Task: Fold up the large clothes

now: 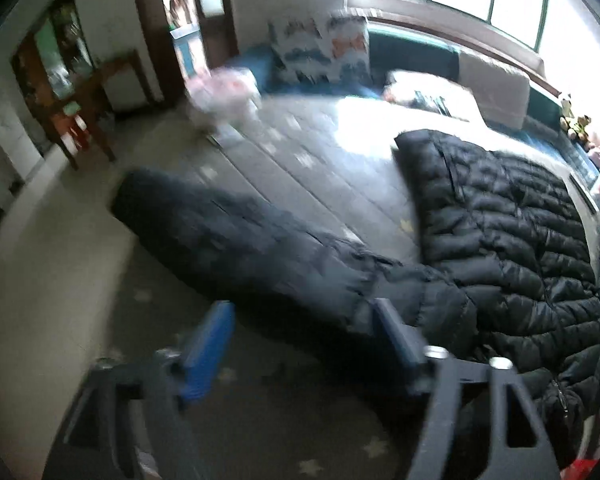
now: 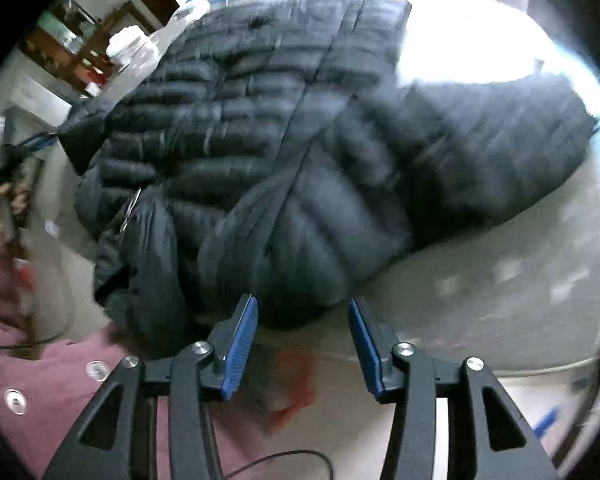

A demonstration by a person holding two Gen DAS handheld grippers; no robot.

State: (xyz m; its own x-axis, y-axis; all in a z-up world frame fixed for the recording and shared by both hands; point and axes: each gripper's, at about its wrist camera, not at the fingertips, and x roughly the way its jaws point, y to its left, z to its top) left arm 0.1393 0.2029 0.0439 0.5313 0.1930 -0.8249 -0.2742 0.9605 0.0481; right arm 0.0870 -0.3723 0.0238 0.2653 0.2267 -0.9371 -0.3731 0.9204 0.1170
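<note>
A large black quilted puffer jacket [image 1: 500,232] lies spread on the bed, with one sleeve [image 1: 228,228] stretched out to the left toward the bed's edge. My left gripper [image 1: 304,316] is open and empty, held just in front of where the sleeve meets the body. In the right wrist view the jacket [image 2: 284,132] fills the middle, bunched at its near end, its zipper running away from me. My right gripper [image 2: 302,312] is open and empty, its blue pads just short of the jacket's near edge.
The bed [image 1: 300,160] has a grey star-patterned cover. Pillows [image 1: 320,48] and a folded white blanket [image 1: 496,76] lie at the far side under a bright window. A wooden table [image 1: 88,100] stands left on the floor. A person's pink sleeve [image 2: 40,360] is at lower left.
</note>
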